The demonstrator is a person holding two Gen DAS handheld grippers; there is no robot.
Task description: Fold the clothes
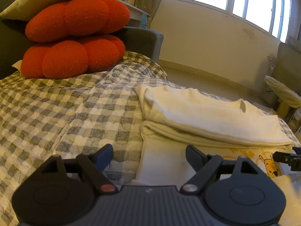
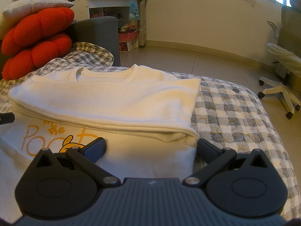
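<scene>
A cream-white T-shirt (image 2: 112, 98) with an orange bear print lies on the checked quilt (image 2: 235, 109), its lower part folded up over the chest. The neckline faces away from me. In the left wrist view the shirt (image 1: 207, 116) lies ahead and to the right. My left gripper (image 1: 149, 155) is open and empty, low over the shirt's left edge. My right gripper (image 2: 151, 147) is open and empty, low over the shirt's near right corner. The right gripper's tip shows at the right edge of the left wrist view (image 1: 287, 159).
Two red knitted cushions (image 1: 73, 37) and a pale pillow are stacked at the far left on a grey sofa (image 2: 99, 33). A white swivel chair (image 2: 280, 71) stands on the tiled floor at the right. A white shelf unit (image 2: 114, 9) stands by the far wall.
</scene>
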